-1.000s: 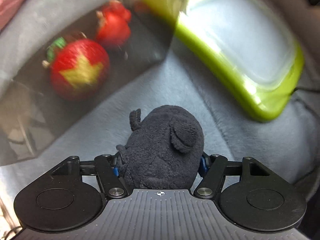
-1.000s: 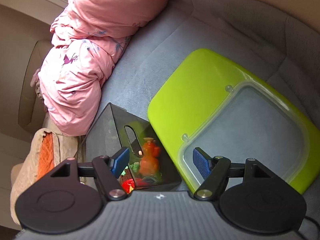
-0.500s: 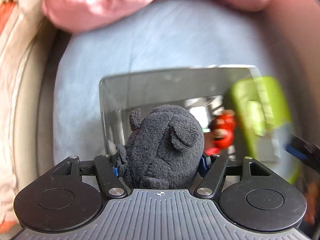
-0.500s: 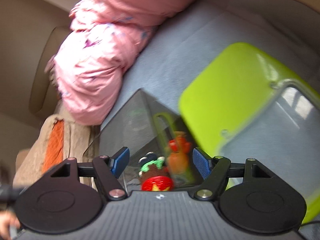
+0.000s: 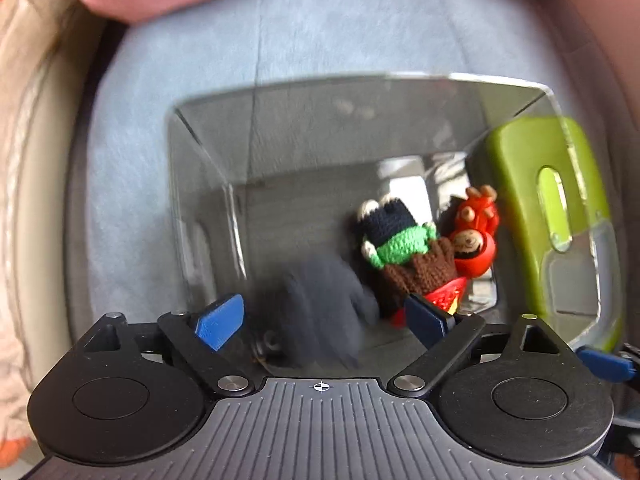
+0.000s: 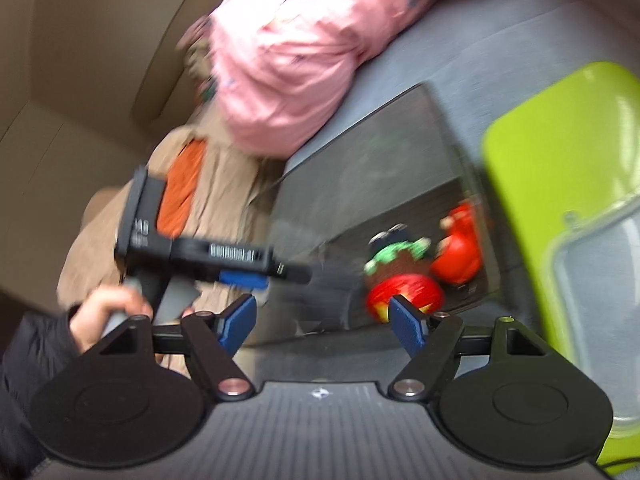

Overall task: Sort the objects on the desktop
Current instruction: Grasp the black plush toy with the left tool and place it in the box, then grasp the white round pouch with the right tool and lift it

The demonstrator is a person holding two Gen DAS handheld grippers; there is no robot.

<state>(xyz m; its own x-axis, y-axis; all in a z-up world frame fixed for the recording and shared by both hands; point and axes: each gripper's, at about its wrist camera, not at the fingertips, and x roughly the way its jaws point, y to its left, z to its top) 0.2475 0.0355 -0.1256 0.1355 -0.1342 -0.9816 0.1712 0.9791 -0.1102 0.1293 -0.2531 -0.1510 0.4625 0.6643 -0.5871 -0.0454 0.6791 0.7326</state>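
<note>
My left gripper [image 5: 322,322] is open above the clear smoky storage box [image 5: 208,184]. The dark grey plush toy [image 5: 324,316] is a blur below the jaws, free of them, inside the box. A knitted doll [image 5: 400,256], an orange figure [image 5: 474,236] and a red ball with a yellow star [image 6: 404,294] lie in the box's right end. My right gripper [image 6: 324,322] is open and empty near the box's near side [image 6: 360,184]. The left gripper [image 6: 224,268] shows in the right wrist view, held by a hand.
The box's lime green lid [image 6: 560,168] lies on the grey blanket [image 5: 280,40] to the right of the box. A pink quilt [image 6: 296,60] and a beige and orange cushion [image 6: 188,188] lie at the far side.
My left gripper has opened and let go of the dark plush toy, which drops into the box. My right gripper has swung left and nearer the box.
</note>
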